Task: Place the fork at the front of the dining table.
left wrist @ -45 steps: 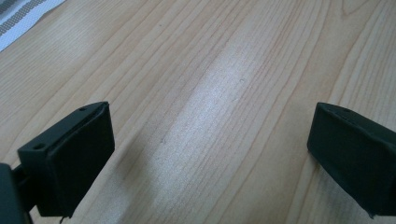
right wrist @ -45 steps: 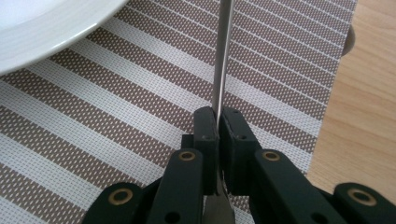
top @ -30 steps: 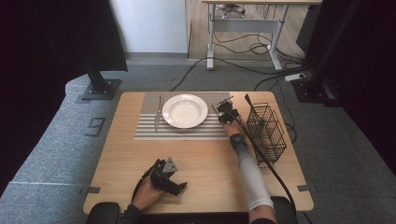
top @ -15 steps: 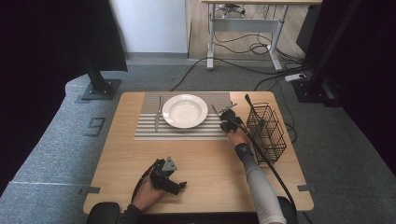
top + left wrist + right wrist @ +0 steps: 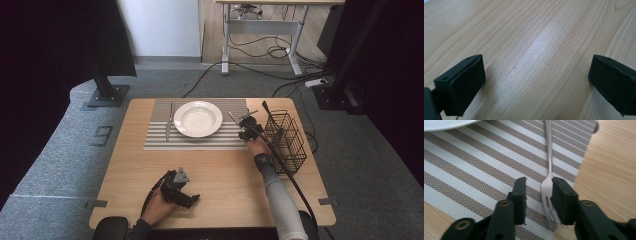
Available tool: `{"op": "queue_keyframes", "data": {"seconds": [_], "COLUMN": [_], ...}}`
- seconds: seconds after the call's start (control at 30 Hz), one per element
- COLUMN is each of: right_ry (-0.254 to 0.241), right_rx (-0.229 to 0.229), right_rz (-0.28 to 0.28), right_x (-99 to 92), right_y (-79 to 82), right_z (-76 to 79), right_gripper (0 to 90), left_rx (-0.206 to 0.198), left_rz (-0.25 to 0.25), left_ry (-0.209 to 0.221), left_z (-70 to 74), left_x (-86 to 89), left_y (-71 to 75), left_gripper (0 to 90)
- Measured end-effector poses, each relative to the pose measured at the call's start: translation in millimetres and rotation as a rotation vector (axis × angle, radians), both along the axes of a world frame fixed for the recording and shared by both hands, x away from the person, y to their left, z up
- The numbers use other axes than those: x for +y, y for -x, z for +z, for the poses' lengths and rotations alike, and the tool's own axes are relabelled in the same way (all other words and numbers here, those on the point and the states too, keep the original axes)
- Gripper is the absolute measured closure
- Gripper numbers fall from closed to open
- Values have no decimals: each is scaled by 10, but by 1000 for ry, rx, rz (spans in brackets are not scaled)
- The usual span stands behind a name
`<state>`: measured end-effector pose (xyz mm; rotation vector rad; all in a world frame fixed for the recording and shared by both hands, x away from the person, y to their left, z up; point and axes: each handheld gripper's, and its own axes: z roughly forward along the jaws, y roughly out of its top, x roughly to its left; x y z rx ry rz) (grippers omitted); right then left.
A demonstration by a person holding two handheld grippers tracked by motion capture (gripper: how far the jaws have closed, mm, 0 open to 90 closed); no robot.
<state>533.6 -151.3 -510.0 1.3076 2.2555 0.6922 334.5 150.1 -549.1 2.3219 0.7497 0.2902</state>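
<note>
Right gripper (image 5: 539, 187) over the fork (image 5: 548, 182), jaws slightly apart, not clenched.
Fork lies on the striped placemat (image 5: 160, 140) between plate (image 5: 198, 118) and wire basket (image 5: 285, 137); left gripper (image 5: 180, 187) rests released on the table (image 5: 225, 170).

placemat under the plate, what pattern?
Brown and white stripes, finely dotted weave; the placemat shows best in the right gripper view.

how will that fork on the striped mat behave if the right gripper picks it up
The fork looks like thin polished metal, so probably stiff and light but slippery. It lies flat on the placemat, so the right gripper, straddling its neck, may struggle to get under it. Held near the tines, it may tilt.
</note>
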Motion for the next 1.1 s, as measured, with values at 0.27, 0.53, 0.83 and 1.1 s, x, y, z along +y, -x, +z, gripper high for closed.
{"op": "queue_keyframes", "data": {"seconds": [0.27, 0.53, 0.83, 1.1], "right_ry": [73, 98, -34, -27], "right_rx": [-7, 31, 33, -32], "right_rz": [-55, -60, 75, 98], "right_x": [-24, -16, 176, 109], "right_y": [117, 168, 248, 379], "right_z": [3, -113, -125, 44], "right_gripper": [472, 585, 634, 628], "left_rx": [4, 5, 6, 8], "left_rz": [2, 3, 1, 2], "left_ry": [2, 2, 2, 3], "left_z": [0, -1, 0, -1], "left_x": [0, 0, 1, 2], "left_y": [-1, -3, -4, -6], "left_gripper": [8, 8, 8, 8]}}
